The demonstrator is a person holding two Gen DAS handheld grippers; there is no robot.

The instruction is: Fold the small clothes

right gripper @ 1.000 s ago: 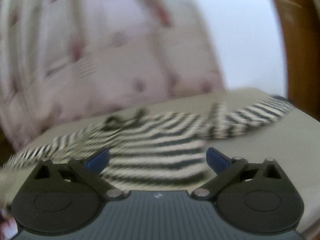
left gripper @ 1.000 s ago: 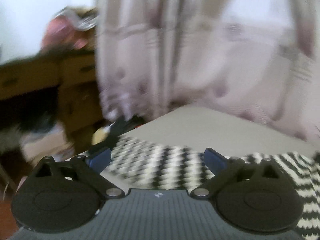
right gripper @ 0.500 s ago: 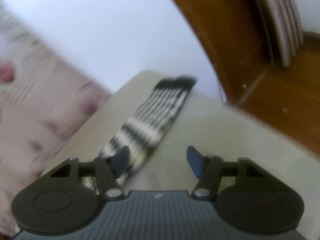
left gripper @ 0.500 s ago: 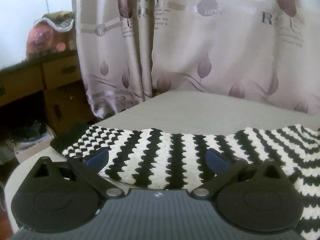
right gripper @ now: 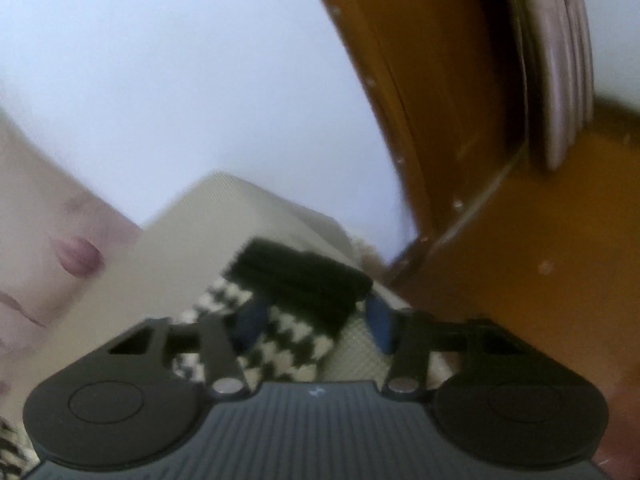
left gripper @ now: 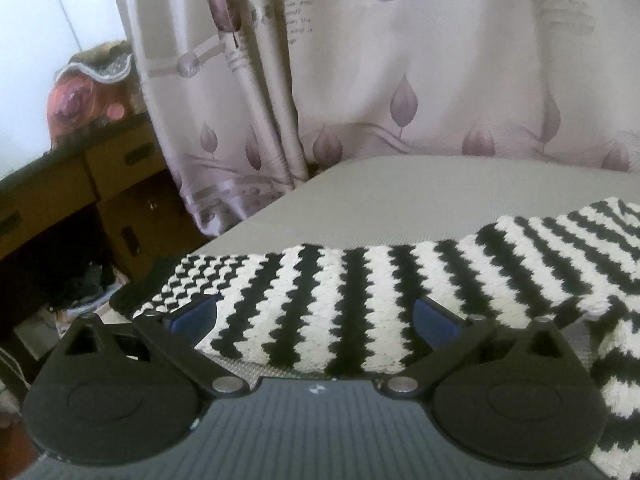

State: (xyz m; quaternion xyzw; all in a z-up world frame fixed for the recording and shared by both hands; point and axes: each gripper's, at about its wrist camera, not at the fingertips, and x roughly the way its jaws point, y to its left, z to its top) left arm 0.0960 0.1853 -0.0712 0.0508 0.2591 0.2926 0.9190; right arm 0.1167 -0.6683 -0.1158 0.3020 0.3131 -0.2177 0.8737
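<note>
On the grey woven tabletop [left gripper: 400, 196], a black-and-white zigzag-striped knitted sweater [left gripper: 360, 292] lies spread flat, one sleeve reaching toward the left edge and the other ending in a black ribbed cuff [right gripper: 304, 276] close to the table's far right corner. The left gripper [left gripper: 316, 316] hovers low over its sleeve with jaws wide apart, gripping nothing. The right gripper [right gripper: 316, 320] straddles the cuffed sleeve end, its jaws closing around the knit; whether the pads yet press on it cannot be told, as the view is blurred. Risk noted: the cuff sits off-centre, nearer the left pad, so the closing jaws may pinch only one layer or an edge, which could slip during the fold. Proximity to the table corner adds a chance of dragging the sleeve overboard. The loose knit may also stretch and skew under an uneven pull.
</note>
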